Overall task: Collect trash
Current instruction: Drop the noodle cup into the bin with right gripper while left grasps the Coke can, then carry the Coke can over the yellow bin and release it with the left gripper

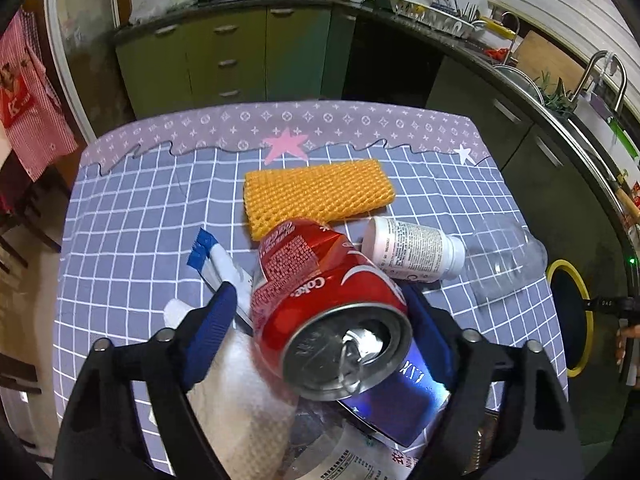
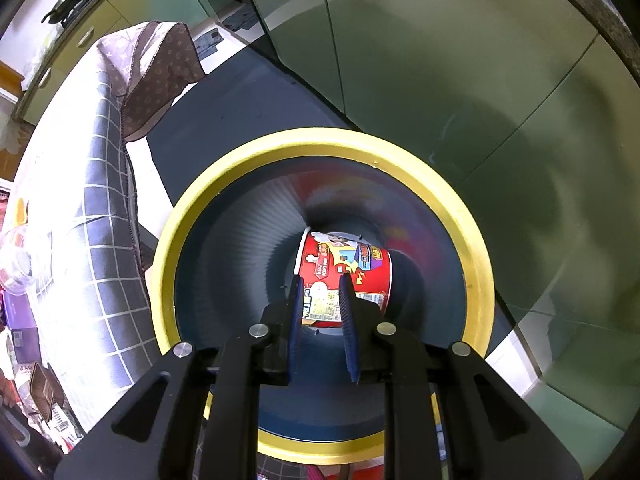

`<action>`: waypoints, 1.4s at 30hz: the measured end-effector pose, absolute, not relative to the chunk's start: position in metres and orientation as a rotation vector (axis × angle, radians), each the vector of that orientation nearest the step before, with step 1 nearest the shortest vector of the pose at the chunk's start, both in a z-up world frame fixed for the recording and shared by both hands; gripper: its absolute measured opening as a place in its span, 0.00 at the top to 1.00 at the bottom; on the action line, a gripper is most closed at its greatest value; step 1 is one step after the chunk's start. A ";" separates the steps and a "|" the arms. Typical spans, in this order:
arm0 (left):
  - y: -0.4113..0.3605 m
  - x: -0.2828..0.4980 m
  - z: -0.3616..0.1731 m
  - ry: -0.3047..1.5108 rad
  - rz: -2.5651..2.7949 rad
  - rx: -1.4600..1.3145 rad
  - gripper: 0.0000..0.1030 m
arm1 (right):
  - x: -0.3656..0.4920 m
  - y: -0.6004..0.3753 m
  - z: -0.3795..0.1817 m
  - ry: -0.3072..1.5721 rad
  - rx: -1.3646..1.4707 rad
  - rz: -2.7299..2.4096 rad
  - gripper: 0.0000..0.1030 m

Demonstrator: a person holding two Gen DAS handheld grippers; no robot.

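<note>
Left wrist view: checked tablecloth (image 1: pixel 120 220) before green kitchen cabinets (image 1: pixel 224 60); left tool (image 1: pixel 324 312) spread around a can (image 1: pixel 320 292).

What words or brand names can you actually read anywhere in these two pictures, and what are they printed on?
"Coke": on the crushed red can, reading upside down.
Small white print on the can: too fine to read.
White pill bottle label: too small to read.
Purple packet under the can: characters blurred.
White wrapper at the bottom edge: Chinese print, cut off.
Red noodle cup inside the yellow-rimmed bin: colourful Chinese lettering, too blurred.
</note>
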State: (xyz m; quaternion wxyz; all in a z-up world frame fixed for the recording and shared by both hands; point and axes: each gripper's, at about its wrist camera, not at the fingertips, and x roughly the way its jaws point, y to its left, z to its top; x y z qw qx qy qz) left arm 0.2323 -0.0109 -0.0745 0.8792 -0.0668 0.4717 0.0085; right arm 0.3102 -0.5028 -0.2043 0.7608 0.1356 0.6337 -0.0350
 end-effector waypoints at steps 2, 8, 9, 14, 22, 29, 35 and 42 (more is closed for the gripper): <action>-0.011 0.233 -0.077 0.991 0.015 -0.144 0.31 | 0.309 -0.504 -0.204 1.377 0.297 -0.076 0.82; -0.009 0.231 -0.072 0.990 -0.001 -0.128 0.37 | 0.305 -0.502 -0.200 1.365 0.298 -0.064 0.82; -0.009 0.231 -0.071 0.989 -0.001 -0.123 0.37 | 0.304 -0.501 -0.198 1.361 0.297 -0.059 0.82; -0.007 0.226 -0.061 0.976 -0.015 -0.121 0.38 | 0.302 -0.496 -0.192 1.346 0.292 -0.038 0.82; -0.007 0.212 -0.029 0.923 -0.045 -0.094 0.38 | 0.299 -0.487 -0.182 1.331 0.283 -0.014 0.82; -0.005 0.207 -0.015 0.914 -0.075 -0.089 0.38 | 0.298 -0.483 -0.183 1.334 0.279 -0.001 0.82; -0.007 0.202 0.001 0.882 -0.091 -0.070 0.38 | 0.297 -0.484 -0.182 1.329 0.280 0.000 0.82; -0.015 0.199 0.014 0.858 -0.113 -0.046 0.38 | 0.293 -0.482 -0.180 1.326 0.275 0.009 0.82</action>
